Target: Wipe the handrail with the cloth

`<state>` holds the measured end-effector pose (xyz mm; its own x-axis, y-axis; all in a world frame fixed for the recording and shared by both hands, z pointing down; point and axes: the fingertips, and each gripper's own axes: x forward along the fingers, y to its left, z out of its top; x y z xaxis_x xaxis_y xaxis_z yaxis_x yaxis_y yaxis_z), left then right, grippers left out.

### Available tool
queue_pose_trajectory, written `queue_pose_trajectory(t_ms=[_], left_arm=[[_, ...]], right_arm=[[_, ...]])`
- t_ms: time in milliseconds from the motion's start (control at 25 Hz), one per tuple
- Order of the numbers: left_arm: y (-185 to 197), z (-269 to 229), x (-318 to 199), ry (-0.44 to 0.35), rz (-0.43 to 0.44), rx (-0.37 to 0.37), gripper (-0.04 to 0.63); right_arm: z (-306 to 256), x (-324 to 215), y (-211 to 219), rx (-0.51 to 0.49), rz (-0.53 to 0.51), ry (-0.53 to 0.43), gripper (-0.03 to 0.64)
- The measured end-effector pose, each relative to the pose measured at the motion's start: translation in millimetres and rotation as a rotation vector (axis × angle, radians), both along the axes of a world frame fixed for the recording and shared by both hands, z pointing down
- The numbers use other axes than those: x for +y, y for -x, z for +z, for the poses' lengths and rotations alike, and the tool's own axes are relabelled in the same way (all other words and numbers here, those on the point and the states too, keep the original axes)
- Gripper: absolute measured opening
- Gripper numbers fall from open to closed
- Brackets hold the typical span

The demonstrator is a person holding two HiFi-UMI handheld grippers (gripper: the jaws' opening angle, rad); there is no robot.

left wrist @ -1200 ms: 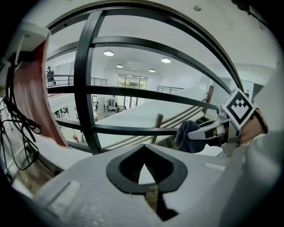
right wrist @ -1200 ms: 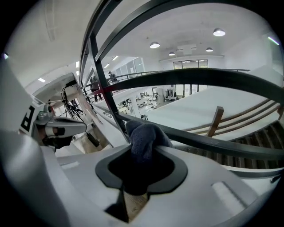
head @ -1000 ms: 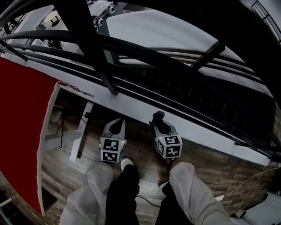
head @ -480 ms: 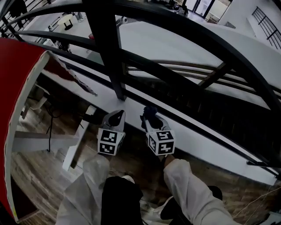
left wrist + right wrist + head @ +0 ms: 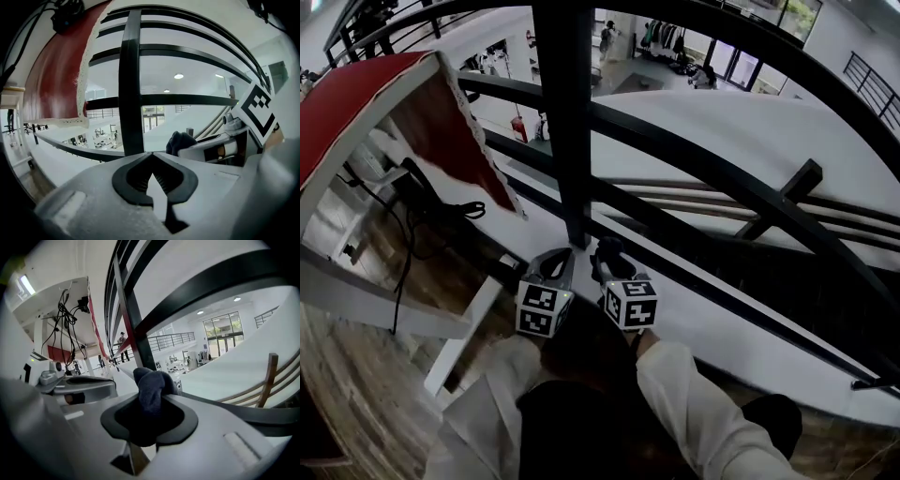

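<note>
A black railing runs across the head view, with a thick upright post (image 5: 567, 112) and slanting rails (image 5: 703, 169). My right gripper (image 5: 607, 255) is shut on a dark blue cloth (image 5: 151, 389), which bulges out of its jaws; the same cloth (image 5: 610, 249) shows at the jaw tips, just right of the post's foot. My left gripper (image 5: 557, 263) sits beside it, shut with nothing between the tips. In the left gripper view the post (image 5: 131, 93) stands straight ahead and the cloth (image 5: 180, 142) shows to the right.
A white ledge (image 5: 712, 319) runs under the railing. A red-topped table (image 5: 356, 103) with hanging cables (image 5: 431, 202) stands at the left. Wooden floor (image 5: 356, 375) lies below. An open hall shows beyond the rails.
The view has tilted up along the railing. Both grippers have come closer together and nearer the foot of the post, the cloth still held in the right one.
</note>
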<state>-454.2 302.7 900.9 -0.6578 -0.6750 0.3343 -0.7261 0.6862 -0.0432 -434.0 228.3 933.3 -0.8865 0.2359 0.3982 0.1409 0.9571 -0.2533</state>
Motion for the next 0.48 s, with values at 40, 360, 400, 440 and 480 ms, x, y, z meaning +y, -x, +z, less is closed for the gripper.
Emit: queue_pose_trajectory(t_ms=[40,360,400,440,480], left_arm=[[2.4,3.5,4.7,-0.002,-0.008,0.005,-0.002],[16.3,11.1,13.6,-0.037,-0.002,0.018,-0.002],[19.4,13.2,13.3,-0.041,-0.001,0.022,-0.002],[21.9,16.0,13.0,-0.042,0.0,0.026,-0.002],[23.8,19.5,12.8,-0.04,0.001,0.032,-0.002]], right_arm=[[4.0,3.5,4.9,0.002,-0.005,-0.005,0.091],[9.7,16.6,40.4,0.004,0.003,-0.019,0.091],[10.3,17.5,44.4,0.003,0.002,-0.026,0.091],[11.6,18.1,47.8,0.003,0.003,-0.03,0.091],[13.3,18.8,50.6,0.005,0.006,-0.031,0.091]])
